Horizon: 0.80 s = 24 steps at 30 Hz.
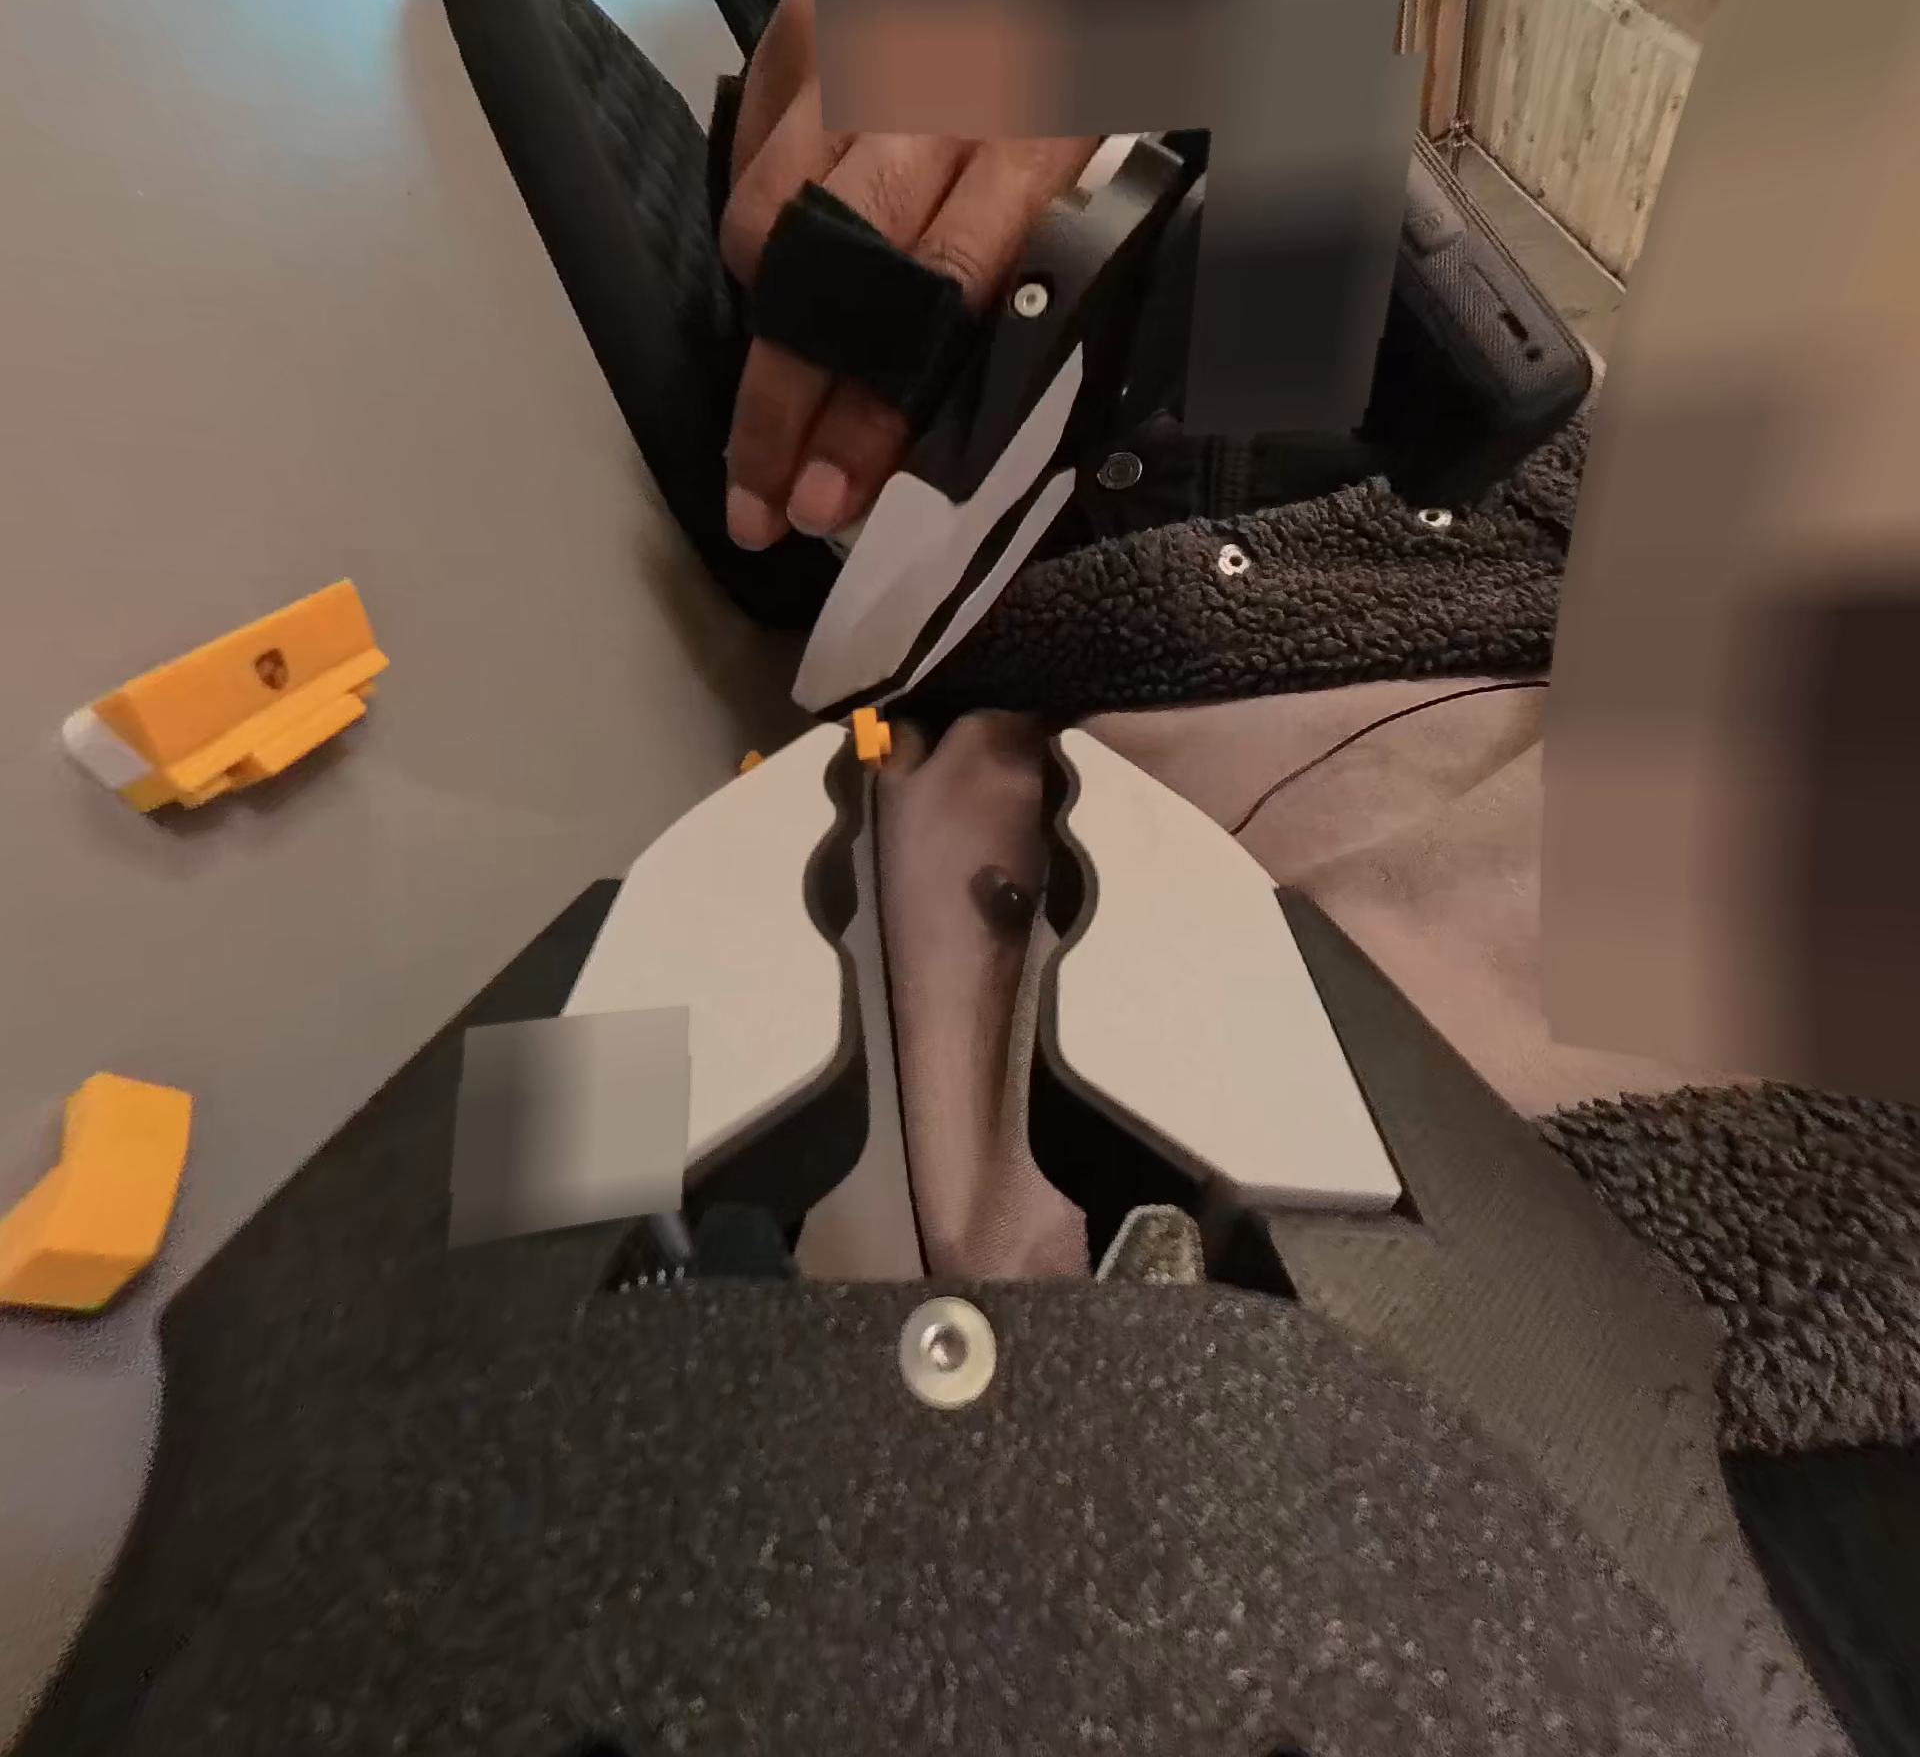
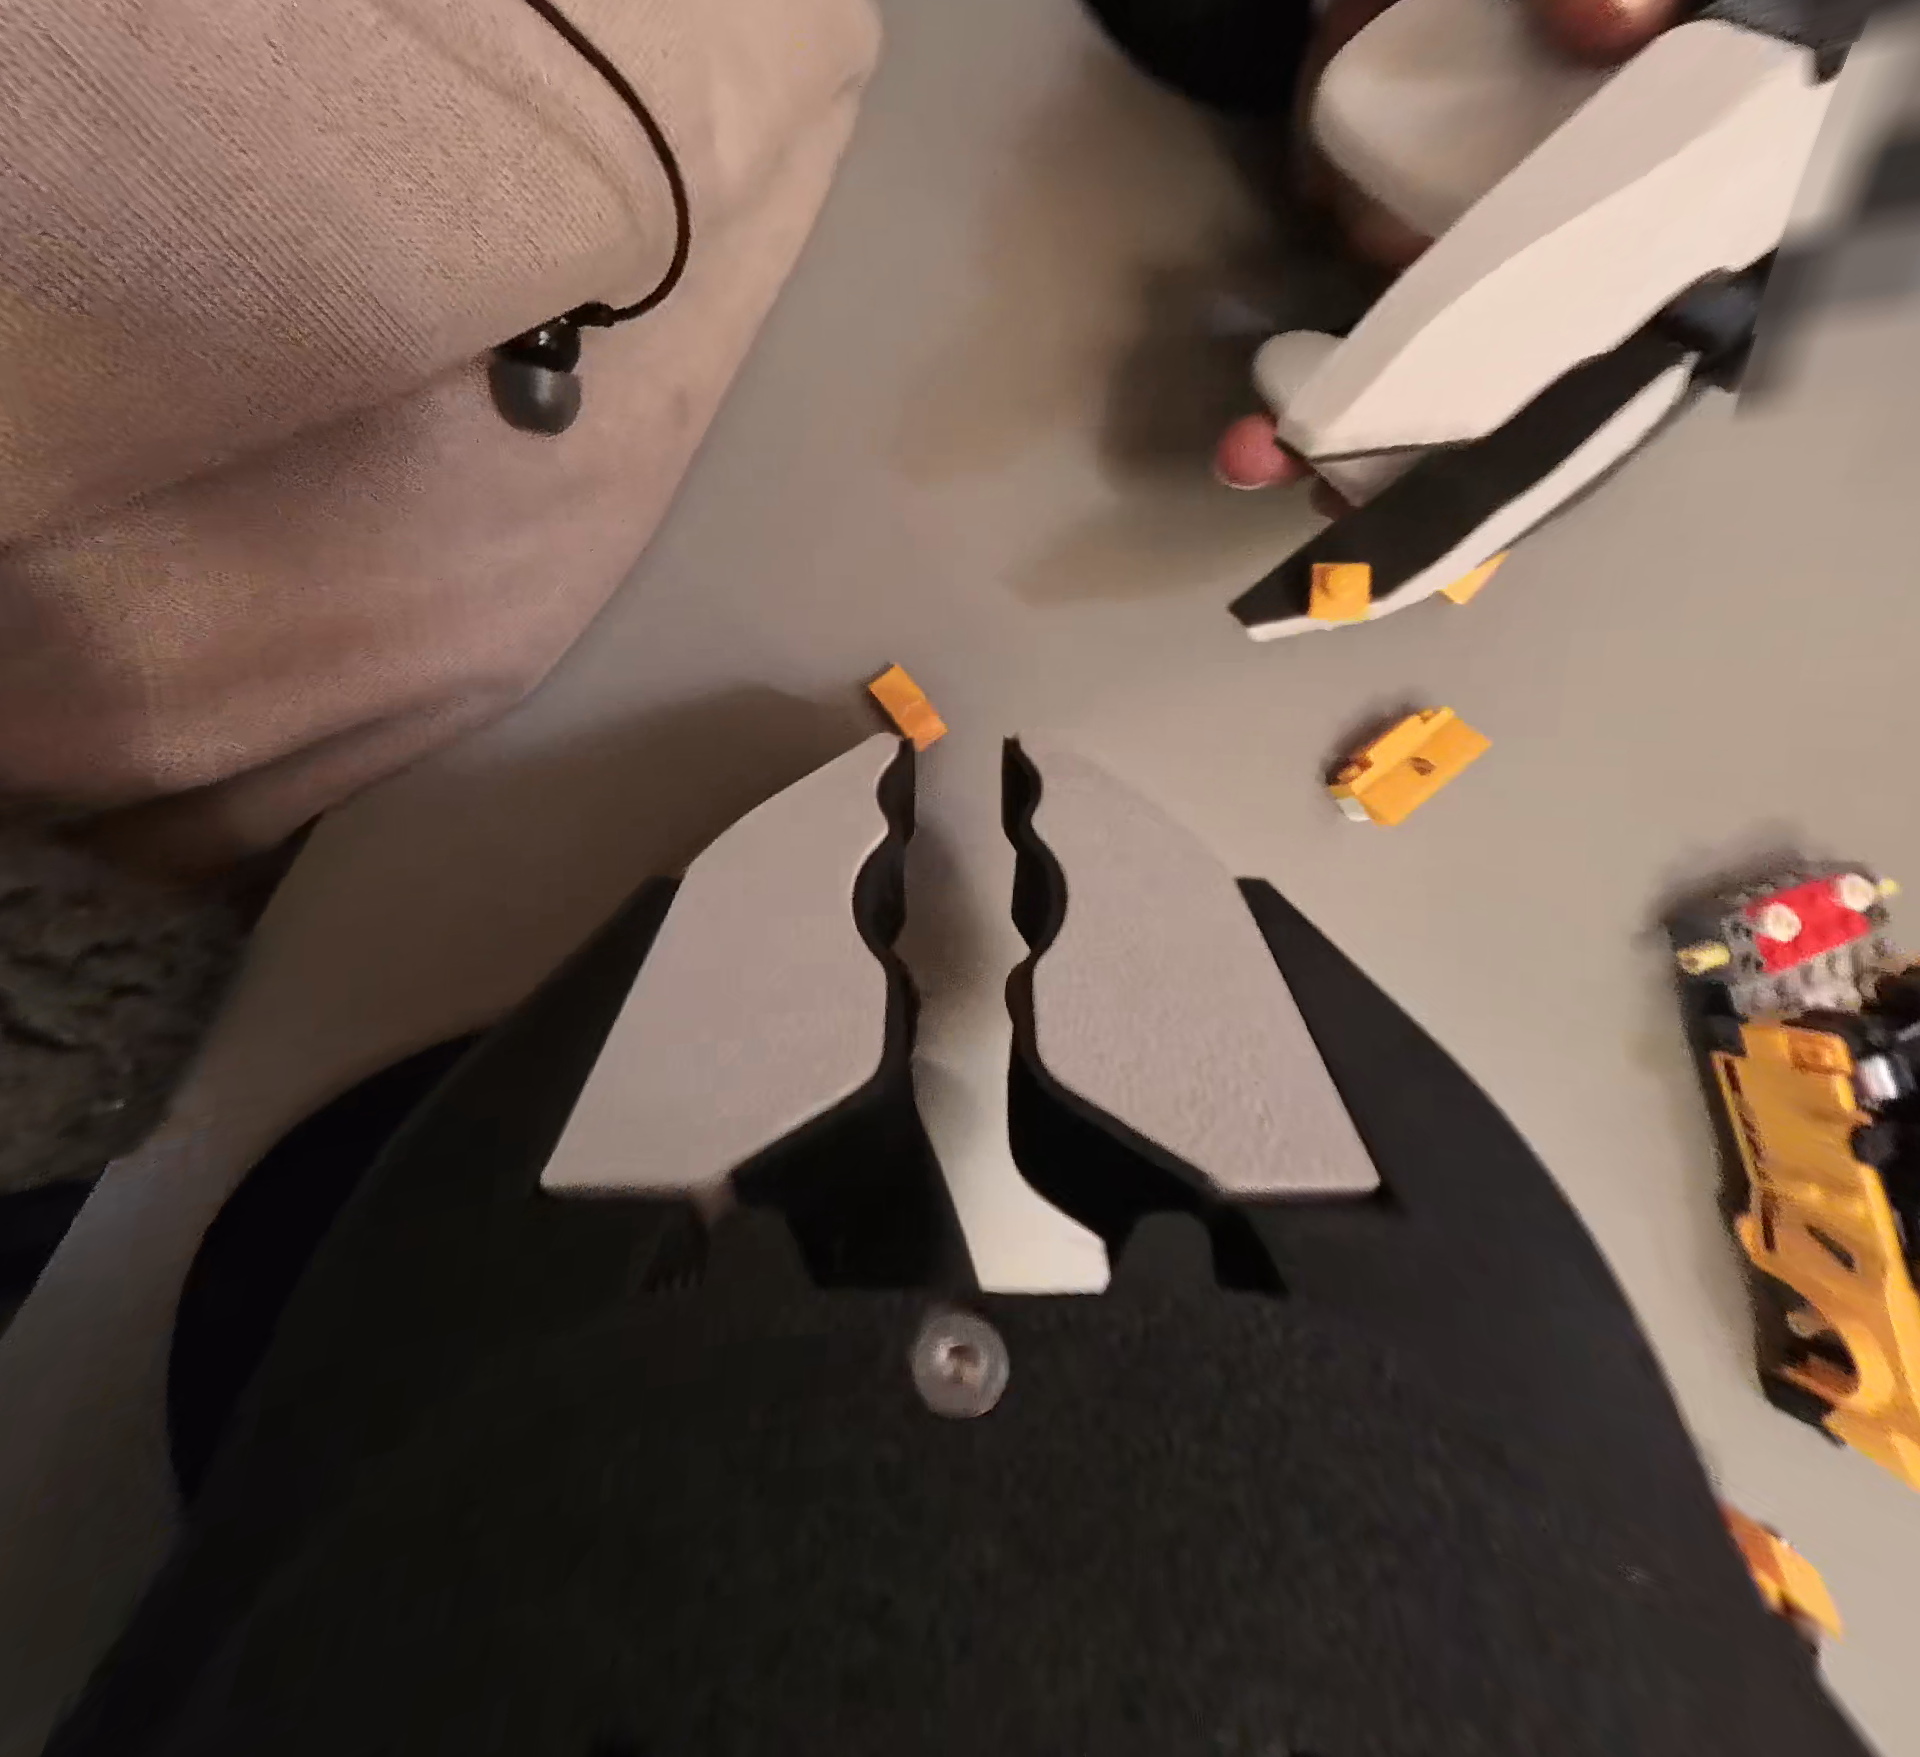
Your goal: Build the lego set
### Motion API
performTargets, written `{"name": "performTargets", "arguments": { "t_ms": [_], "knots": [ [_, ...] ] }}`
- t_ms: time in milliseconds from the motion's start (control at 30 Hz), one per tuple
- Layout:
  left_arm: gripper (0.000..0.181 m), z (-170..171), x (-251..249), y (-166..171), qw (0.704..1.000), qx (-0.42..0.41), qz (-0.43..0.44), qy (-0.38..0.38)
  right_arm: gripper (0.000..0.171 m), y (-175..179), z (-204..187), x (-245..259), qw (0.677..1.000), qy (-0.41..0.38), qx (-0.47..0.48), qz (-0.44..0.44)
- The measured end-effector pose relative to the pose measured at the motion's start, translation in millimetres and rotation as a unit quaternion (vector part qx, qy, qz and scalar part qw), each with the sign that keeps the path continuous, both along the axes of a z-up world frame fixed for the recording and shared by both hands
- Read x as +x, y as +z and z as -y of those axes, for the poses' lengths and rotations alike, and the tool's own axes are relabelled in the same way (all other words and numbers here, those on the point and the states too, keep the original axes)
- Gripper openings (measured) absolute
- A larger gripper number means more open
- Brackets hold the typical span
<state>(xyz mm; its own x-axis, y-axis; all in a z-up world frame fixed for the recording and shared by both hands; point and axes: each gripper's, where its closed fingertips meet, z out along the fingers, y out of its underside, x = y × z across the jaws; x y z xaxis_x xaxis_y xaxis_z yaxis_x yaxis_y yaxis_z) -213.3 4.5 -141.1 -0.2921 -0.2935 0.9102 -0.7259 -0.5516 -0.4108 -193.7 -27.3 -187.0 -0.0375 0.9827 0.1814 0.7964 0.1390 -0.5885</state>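
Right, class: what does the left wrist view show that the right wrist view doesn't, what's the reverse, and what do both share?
Only the left wrist view: wooden panelling in the background. Only the right wrist view: the part-built orange and black car with a red piece. Both: the grey table, the orange block with a white end, and the dark bead on a cord.

No legible writing — only a small crest on the orange block (image 1: 223, 705).
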Motion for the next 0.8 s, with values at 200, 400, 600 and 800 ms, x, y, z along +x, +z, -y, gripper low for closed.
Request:
{"name": "performTargets", "arguments": {
  "t_ms": [200,400,600,800],
  "knots": [
    [0.037,-2,-1,2,1.0,-0.003,0.004,0.01,0.016,-17,3,-5,0.995,0.055,-0.038,0.069],
    [0.041,-5,-1,5,1.0,-0.012,0.017,0.016,0.01,-24,6,-8,0.992,0.057,-0.088,0.077],
    [0.046,-6,-1,6,0.999,-0.015,0.024,0.022,0.008,-17,1,-8,0.994,-0.001,-0.103,0.039],
    [0.056,-10,2,7,0.999,-0.016,0.029,0.043,0.008,37,-56,0,0.983,-0.162,-0.015,-0.087]
  ]
}}
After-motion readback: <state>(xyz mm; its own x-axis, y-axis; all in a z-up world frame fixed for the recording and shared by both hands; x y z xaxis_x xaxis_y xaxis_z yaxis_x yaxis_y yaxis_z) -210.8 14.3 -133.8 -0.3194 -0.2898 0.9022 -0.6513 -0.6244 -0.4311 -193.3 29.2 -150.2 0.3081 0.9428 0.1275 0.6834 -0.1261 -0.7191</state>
